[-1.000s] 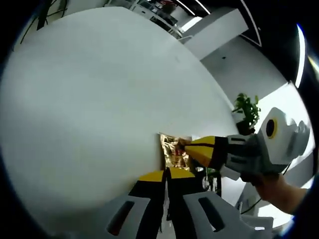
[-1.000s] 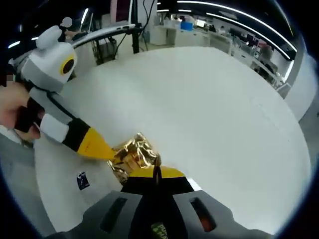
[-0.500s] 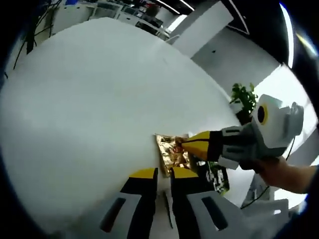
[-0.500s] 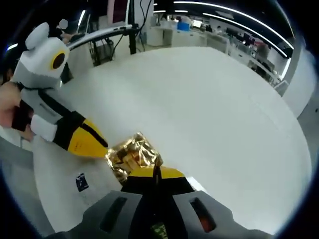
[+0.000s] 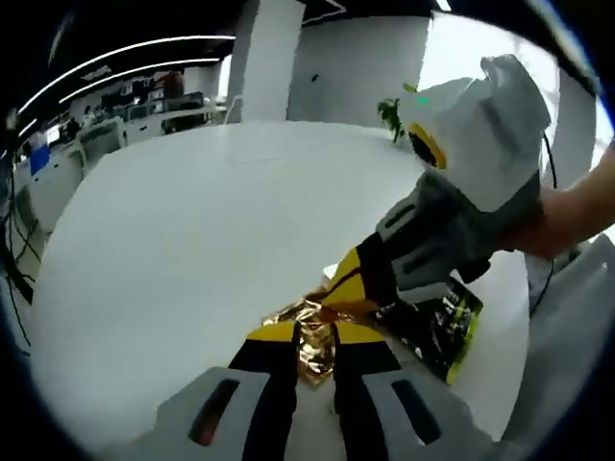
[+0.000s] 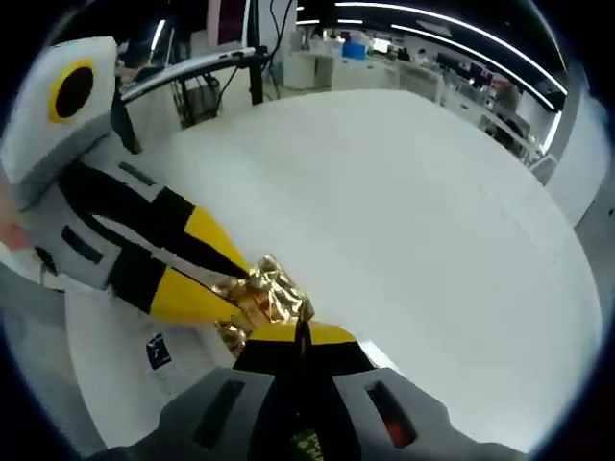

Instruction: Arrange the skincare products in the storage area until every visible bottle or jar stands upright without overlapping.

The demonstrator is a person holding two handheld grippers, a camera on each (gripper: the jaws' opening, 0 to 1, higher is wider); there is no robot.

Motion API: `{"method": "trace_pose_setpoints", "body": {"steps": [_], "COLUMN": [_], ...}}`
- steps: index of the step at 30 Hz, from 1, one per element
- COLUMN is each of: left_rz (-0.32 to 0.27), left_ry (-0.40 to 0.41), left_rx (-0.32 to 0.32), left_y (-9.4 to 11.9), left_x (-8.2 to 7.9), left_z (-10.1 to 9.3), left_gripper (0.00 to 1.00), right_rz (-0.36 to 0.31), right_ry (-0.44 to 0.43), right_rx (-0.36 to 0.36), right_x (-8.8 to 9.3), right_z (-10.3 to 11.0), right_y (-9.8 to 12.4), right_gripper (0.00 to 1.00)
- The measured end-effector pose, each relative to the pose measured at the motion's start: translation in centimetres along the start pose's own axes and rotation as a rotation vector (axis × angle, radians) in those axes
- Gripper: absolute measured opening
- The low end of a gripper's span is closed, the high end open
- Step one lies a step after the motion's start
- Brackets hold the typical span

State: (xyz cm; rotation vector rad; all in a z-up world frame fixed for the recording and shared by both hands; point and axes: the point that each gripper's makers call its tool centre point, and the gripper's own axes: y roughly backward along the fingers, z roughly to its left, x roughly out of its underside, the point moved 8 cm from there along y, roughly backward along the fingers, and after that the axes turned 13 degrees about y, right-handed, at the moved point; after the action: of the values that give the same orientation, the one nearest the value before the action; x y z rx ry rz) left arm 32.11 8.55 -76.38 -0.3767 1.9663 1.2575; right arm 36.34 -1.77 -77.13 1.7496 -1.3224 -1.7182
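No bottle stands upright yet: your right gripper [image 6: 300, 331] pinches the gold foil packet [image 6: 261, 296]; left gripper [image 5: 313, 336] straddles it, jaws parted.

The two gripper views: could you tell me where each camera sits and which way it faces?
Left gripper view: rides the left gripper, looks along its jaws over the white table at the gold foil packet; the right gripper and a forearm enter from the right.
Right gripper view: rides the right gripper, faces the same packet; the left gripper enters from the left.
Shared: packet, table, both grippers.
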Motion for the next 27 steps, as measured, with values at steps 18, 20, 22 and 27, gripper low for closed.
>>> {"method": "trace_pose_setpoints", "body": {"steps": [18, 20, 22, 27], "left_rz": [0.081, 0.079, 0.078, 0.079], "left_ry": [-0.047, -0.045, -0.047, -0.048], "left_rx": [-0.033, -0.032, -0.031, -0.029], "left_y": [-1.0, -1.0, -1.0, -1.0], "left_x": [0.2, 0.3, 0.3, 0.3], "left_z": [0.2, 0.2, 0.2, 0.2], "left_gripper": [0.17, 0.17, 0.17, 0.17], "right_rz": [-0.020, -0.035, -0.053, -0.084], "right_ry": [0.013, 0.013, 0.027, 0.037], "right_rx": [-0.004, -0.002, 0.006, 0.018], "right_x": [-0.1, -0.2, -0.5, -0.6], "right_z": [-0.2, -0.2, -0.1, 0.4], "right_y": [0.3, 0.7, 1.0, 2.0], "right_gripper": [0.09, 0.13, 0.14, 0.22]}}
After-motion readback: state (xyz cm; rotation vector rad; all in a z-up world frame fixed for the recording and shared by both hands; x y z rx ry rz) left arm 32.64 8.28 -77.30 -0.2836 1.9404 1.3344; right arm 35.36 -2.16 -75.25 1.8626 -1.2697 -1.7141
